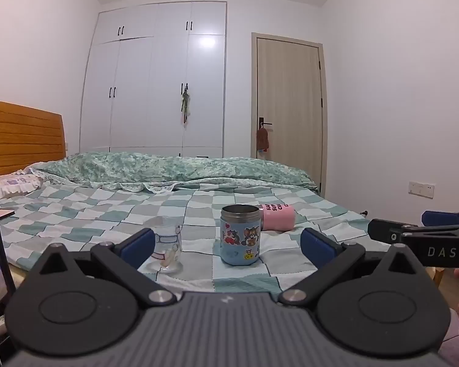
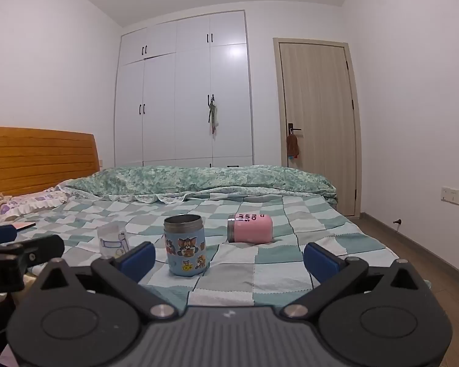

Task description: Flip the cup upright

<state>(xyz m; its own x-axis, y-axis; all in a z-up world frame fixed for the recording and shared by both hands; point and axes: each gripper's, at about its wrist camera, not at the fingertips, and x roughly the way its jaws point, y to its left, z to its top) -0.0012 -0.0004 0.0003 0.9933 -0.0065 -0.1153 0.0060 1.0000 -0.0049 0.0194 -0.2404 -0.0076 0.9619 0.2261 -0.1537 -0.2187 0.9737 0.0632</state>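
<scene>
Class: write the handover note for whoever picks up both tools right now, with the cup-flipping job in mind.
Left tool: open, empty, held back from the cups.
Right tool: open, empty, also held back.
Pink cup: lying on its side on the bed, far right of the row.
Blue cup: upright, middle.
Glass: standing, left; which way up is unclear.
Done: nothing gripped.
Left: grasp the pink cup, stand it upright.

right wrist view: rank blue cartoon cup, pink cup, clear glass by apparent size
1. Blue cartoon cup, upright, looks largest, but it is nearest the camera.
2. Pink cup, on its side, farther back.
3. Clear glass, partly hidden by a blue finger pad; its rank against the pink cup is unsure.
</scene>
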